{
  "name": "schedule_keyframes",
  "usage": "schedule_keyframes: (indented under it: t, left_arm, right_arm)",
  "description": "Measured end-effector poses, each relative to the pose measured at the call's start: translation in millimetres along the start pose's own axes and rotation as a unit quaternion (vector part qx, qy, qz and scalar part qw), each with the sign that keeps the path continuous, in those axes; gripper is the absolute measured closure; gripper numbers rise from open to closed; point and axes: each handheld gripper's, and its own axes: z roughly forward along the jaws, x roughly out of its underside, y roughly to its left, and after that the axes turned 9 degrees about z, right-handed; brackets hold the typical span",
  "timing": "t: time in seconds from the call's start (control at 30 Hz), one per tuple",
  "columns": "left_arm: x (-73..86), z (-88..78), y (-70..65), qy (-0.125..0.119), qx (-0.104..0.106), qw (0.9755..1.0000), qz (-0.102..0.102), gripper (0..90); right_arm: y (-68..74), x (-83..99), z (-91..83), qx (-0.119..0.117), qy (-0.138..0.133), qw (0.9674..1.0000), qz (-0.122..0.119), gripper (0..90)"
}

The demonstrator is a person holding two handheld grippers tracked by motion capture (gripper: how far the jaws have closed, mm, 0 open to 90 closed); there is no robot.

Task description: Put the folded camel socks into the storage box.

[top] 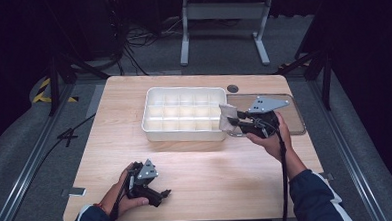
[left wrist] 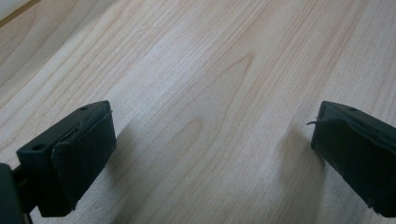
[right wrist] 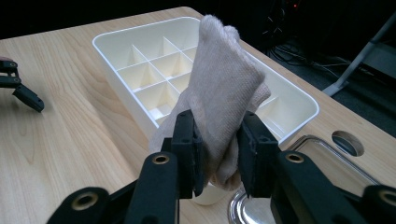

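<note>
At the right end of the white divided tray [top: 184, 113], the right tool [top: 233, 122] holds a beige folded sock [right wrist: 224, 93], its jaws clamped on the lower part of the bundle; the sock's long axis stands roughly upright, rising out of the jaws and leaning toward the tray; in the high view the sock [top: 228, 116] sits just at the tray's right wall, about level with the rim, not yet inside any compartment. The tray lies directly ahead of the tool, its nearest cells the rightmost column; all visible cells look empty; the coming move seems a short carry leftward over the wall and down into a cell. The wall itself is the only thing in the way; the bundle looks wider than one cell, so a snag on the dividers is possible. A clear shallow tray [top: 294, 116] lies under and behind the right hand; a round hole [top: 232, 88] in the wooden surface [top: 211, 170] sits behind it. The left tool [top: 160, 194] rests near the front edge, well apart, jaws wide with nothing between them; the right hand is far the nearer.
</note>
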Motion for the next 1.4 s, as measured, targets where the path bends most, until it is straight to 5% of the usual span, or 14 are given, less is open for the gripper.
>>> schedule_keyframes:
  t: [0.7,1.03,1.4]
  left_arm:
    - [0.0,-0.1,0.2,0.001,0.0,1.0,0.002,0.1]
    - [-0.1,-0.2,0.2,0.002,0.001,1.0,0.003,0.1]
    - [-0.1,-0.1,0.2,0.001,0.001,1.0,0.003,0.2]
  right_arm:
    - [-5.2,-5.4,37.7,0.023,0.042,0.9988,-0.009,70.7]
    - [-11.4,-0.7,62.2,0.052,0.079,0.9954,-0.016,70.6]
    - [-15.2,3.4,76.6,0.05,0.103,0.9933,-0.019,70.2]
